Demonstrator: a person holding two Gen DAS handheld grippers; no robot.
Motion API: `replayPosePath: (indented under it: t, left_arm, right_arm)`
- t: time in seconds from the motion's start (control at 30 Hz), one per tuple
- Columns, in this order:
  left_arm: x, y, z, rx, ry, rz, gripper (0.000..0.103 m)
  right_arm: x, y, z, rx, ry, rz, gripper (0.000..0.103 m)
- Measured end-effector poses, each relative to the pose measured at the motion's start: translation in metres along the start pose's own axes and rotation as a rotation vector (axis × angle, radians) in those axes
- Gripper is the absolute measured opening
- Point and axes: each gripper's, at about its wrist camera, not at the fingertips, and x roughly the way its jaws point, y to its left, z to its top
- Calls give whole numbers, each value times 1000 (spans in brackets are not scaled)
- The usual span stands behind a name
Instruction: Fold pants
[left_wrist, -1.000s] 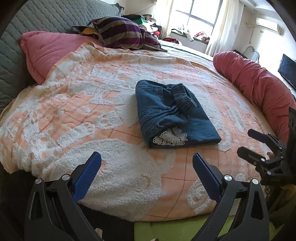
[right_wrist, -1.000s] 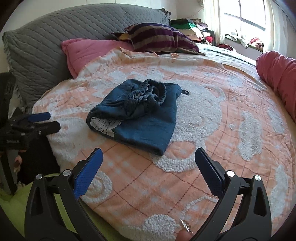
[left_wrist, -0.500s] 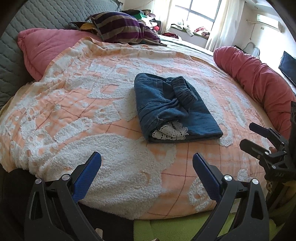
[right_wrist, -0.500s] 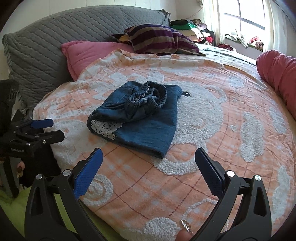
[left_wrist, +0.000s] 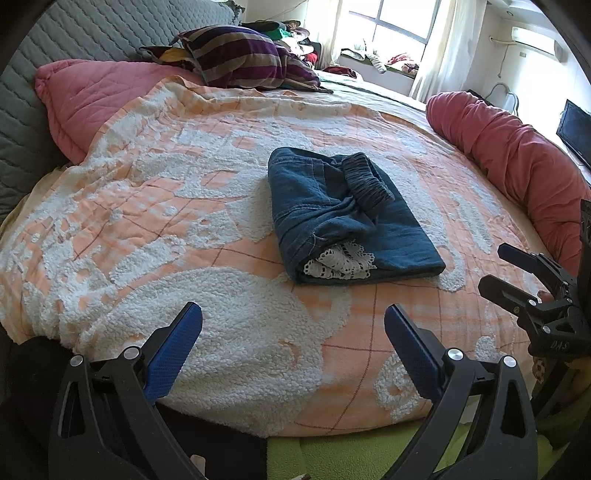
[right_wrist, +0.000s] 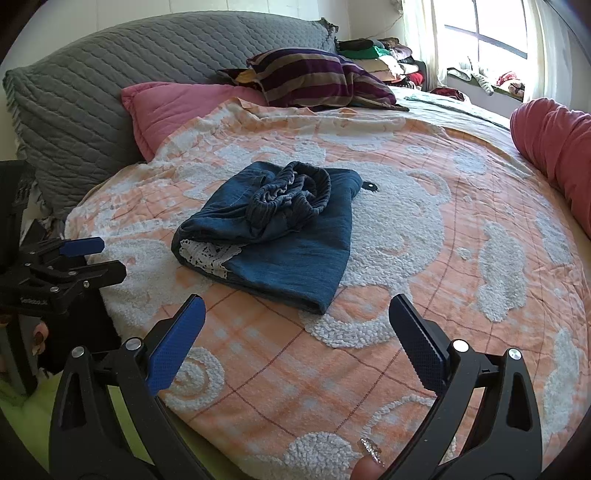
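The blue denim pants (left_wrist: 343, 218) lie folded in a compact bundle on the orange and white bedspread (left_wrist: 184, 221), with white lace trim showing at the near end and the elastic waistband on top. They also show in the right wrist view (right_wrist: 280, 236). My left gripper (left_wrist: 293, 347) is open and empty, held back over the bed's near edge. My right gripper (right_wrist: 297, 339) is open and empty too, near the bed's edge. Each gripper shows in the other's view, the right one (left_wrist: 517, 273) and the left one (right_wrist: 85, 258).
A pink pillow (left_wrist: 96, 96), a grey quilted headboard cushion (right_wrist: 110, 85) and a striped pillow (left_wrist: 243, 59) lie at the far side. A red bolster (left_wrist: 517, 155) runs along the right. Clothes are piled by the window. A green mat (left_wrist: 332, 454) lies below the bed's edge.
Both grippers have drifted slightly while staying open; the views shifted a little. The folded pants have not moved.
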Motion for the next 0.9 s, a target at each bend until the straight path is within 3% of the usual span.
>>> replayPosePath:
  t: [0.9]
  left_arm:
    - [0,2,-1,6,2,6,98]
  right_arm:
    - [-2,-1,-2,16,-7,-23,94]
